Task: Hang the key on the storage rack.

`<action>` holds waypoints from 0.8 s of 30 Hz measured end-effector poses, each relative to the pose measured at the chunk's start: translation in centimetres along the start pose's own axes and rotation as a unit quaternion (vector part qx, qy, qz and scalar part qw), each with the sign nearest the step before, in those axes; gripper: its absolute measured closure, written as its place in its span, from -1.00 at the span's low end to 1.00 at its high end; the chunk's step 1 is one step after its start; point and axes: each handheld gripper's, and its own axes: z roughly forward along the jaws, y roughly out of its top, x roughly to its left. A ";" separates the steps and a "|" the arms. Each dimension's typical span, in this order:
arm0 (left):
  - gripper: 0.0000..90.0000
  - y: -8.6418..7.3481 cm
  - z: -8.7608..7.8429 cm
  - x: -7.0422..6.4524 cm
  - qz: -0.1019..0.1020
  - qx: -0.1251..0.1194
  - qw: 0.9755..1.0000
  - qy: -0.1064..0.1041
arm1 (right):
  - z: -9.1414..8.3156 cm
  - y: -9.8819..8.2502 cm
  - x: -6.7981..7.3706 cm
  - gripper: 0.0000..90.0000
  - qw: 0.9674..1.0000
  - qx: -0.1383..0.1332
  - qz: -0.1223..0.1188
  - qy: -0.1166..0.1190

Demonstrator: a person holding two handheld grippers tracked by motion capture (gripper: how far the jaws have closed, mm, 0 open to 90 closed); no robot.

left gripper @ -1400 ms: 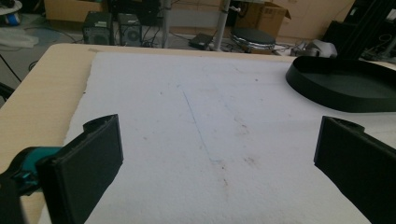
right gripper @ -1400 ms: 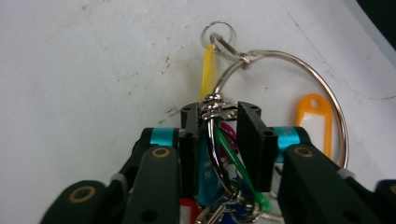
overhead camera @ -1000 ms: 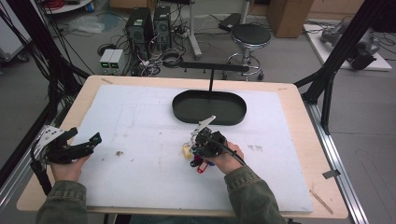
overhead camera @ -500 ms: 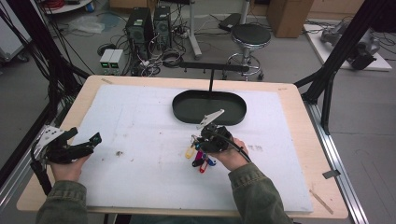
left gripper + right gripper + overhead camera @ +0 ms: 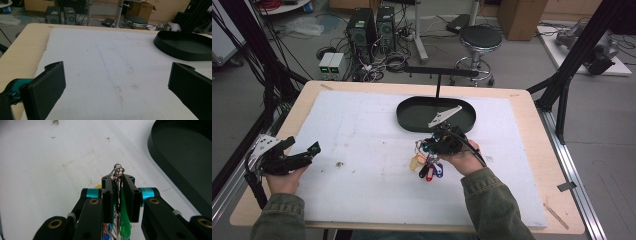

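Observation:
My right gripper (image 5: pixel 432 146) is shut on a bunch of keys with coloured tags (image 5: pixel 427 166), lifted off the white mat just in front of the black oval tray (image 5: pixel 409 117). In the right gripper view the jaws pinch the metal key rings (image 5: pixel 118 173) and a green tag (image 5: pixel 124 220) hangs between them, with the black tray (image 5: pixel 185 162) to the upper right. At the table's left edge my left gripper (image 5: pixel 299 155) stands open, low over the mat. Nothing lies between its wide-apart fingers (image 5: pixel 47 87), and the tray (image 5: pixel 185 46) shows far off.
A white mat (image 5: pixel 362 150) covers most of the wooden table (image 5: pixel 532 100). A dark speck (image 5: pixel 339 164) lies on the mat right of the left gripper. A black post and crossbar (image 5: pixel 438 75) rise behind the tray. A stool and computer gear stand beyond the table.
My right gripper has lifted the key bunch and carried it to the right, closer to the tray. The tags now hang below it. The left gripper has stayed put.

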 end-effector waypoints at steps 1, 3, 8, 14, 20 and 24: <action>-0.96 0.0 0.0 0.0 0.000 0.000 1.000 0.000 | 0.0 0.0 0.0 0.76 1.000 0.000 0.000 0.000; -0.96 0.0 0.0 0.0 0.000 0.000 1.000 0.000 | -0.5 0.3 -0.2 0.76 1.000 -0.002 0.000 0.003; -0.96 0.0 0.0 0.1 -0.002 0.000 1.000 -0.002 | -1.9 1.7 -0.6 0.76 1.000 -0.013 -0.010 0.008; -0.96 0.0 0.0 0.1 -0.003 0.000 1.000 -0.002 | -3.5 3.2 -1.2 0.76 0.999 -0.027 -0.015 0.009; -0.96 0.0 0.0 0.1 -0.004 -0.002 1.000 -0.003 | -4.8 4.3 -1.8 0.76 0.999 -0.038 -0.012 0.003; -0.96 0.0 0.0 0.2 -0.003 0.001 1.000 -0.002 | -6.0 5.6 -2.3 0.76 0.999 -0.051 -0.014 -0.005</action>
